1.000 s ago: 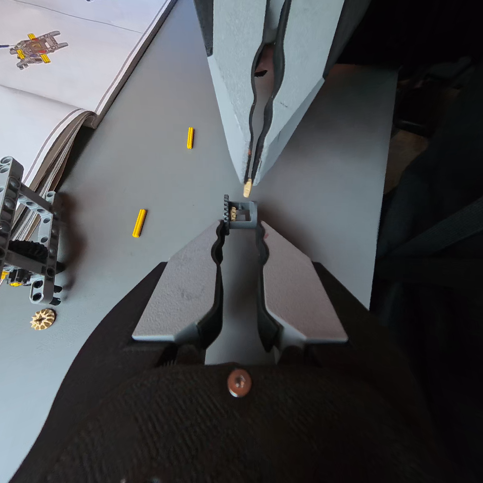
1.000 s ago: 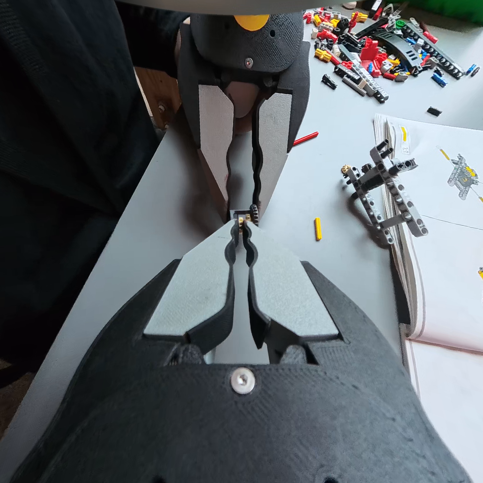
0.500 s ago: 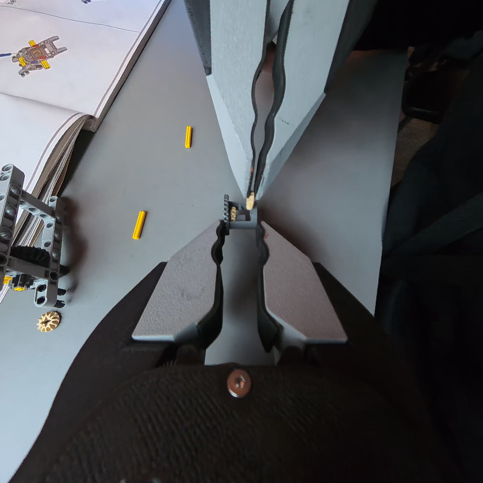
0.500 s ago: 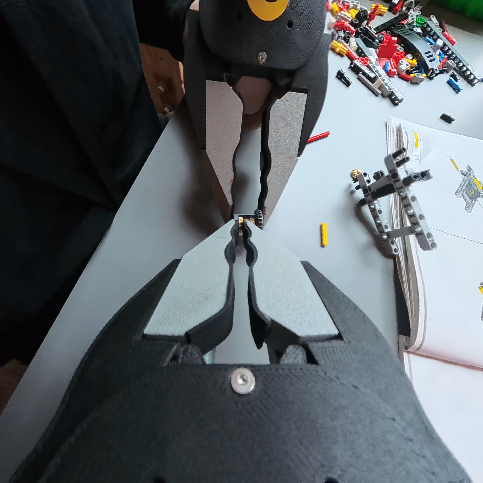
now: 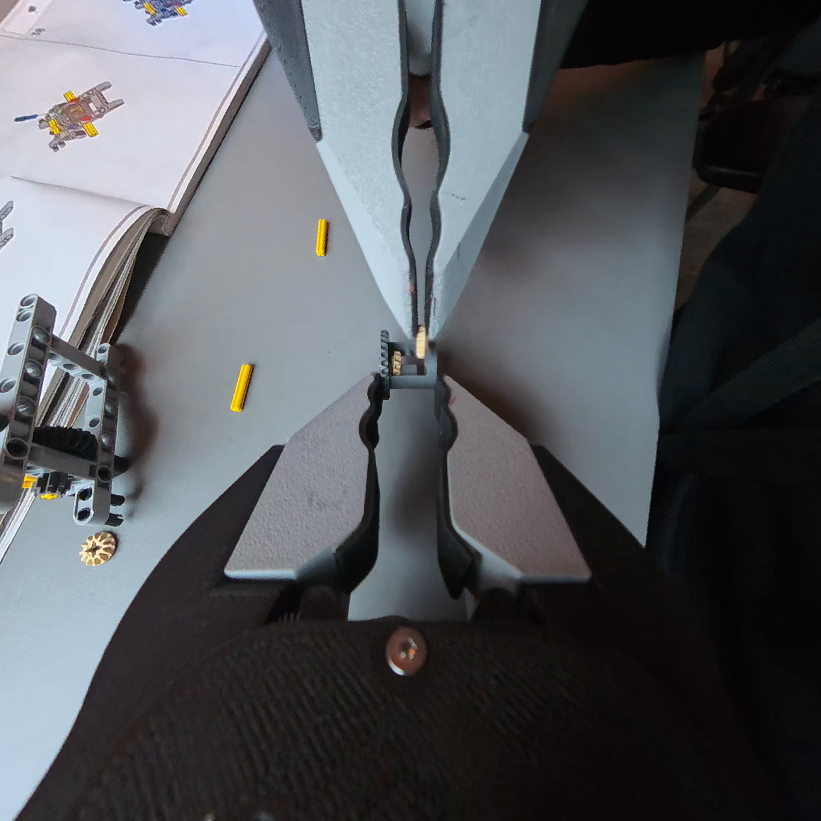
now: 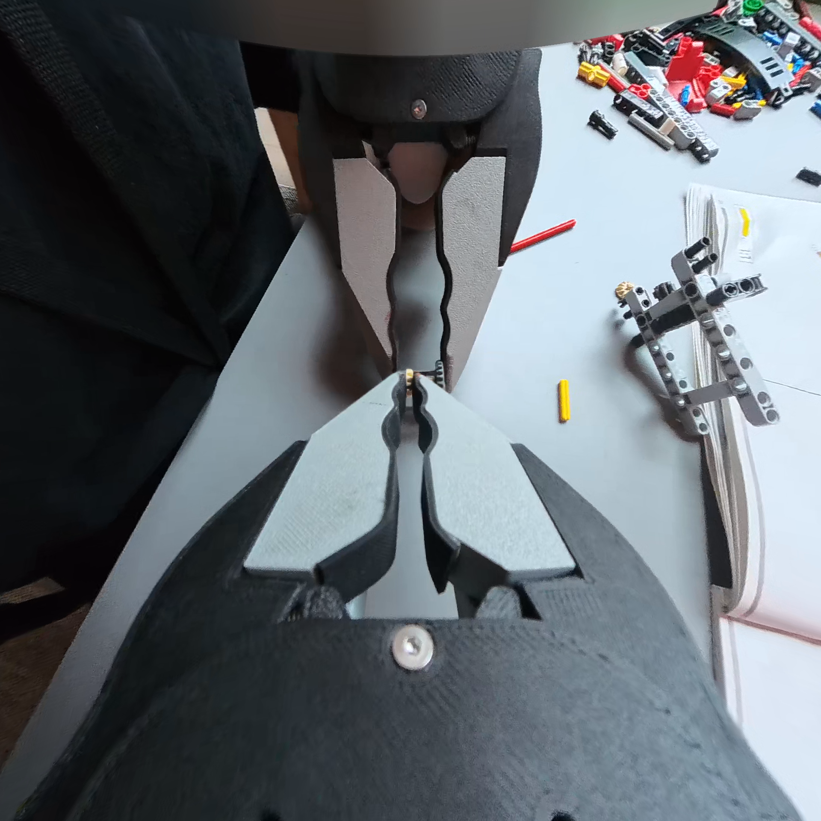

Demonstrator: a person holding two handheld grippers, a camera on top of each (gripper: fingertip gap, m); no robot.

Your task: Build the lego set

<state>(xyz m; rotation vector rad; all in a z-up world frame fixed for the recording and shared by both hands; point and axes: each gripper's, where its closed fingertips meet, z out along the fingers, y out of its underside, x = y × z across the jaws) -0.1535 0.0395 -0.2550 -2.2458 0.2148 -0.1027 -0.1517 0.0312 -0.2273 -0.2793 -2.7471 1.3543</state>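
My left gripper (image 5: 408, 386) is shut on a small grey gear housing (image 5: 411, 369) with a dark toothed ring on its left side and a tan gear inside. My right gripper (image 5: 422, 331) comes from the opposite side, shut on a small tan gear (image 5: 420, 346) that sits at the housing's open right end. In the right wrist view my right gripper (image 6: 411, 388) holds the tan gear (image 6: 408, 383) against the housing (image 6: 433, 371), which the left gripper (image 6: 417, 360) holds. Both are held above the grey table.
A grey beam frame assembly (image 5: 57, 422) (image 6: 702, 342) leans on the open instruction booklet (image 5: 89, 133). Two yellow axles (image 5: 241, 387) (image 5: 321, 237) and a loose tan gear (image 5: 97, 549) lie on the table. A parts pile (image 6: 693, 80) and a red axle (image 6: 544, 235) lie farther off. The table edge (image 5: 662, 400) is close. The grippers are tip to tip, or close to it.
The right gripper has brought its tan gear from a small gap away down to the housing's open end. The left gripper kept its hold on the housing.
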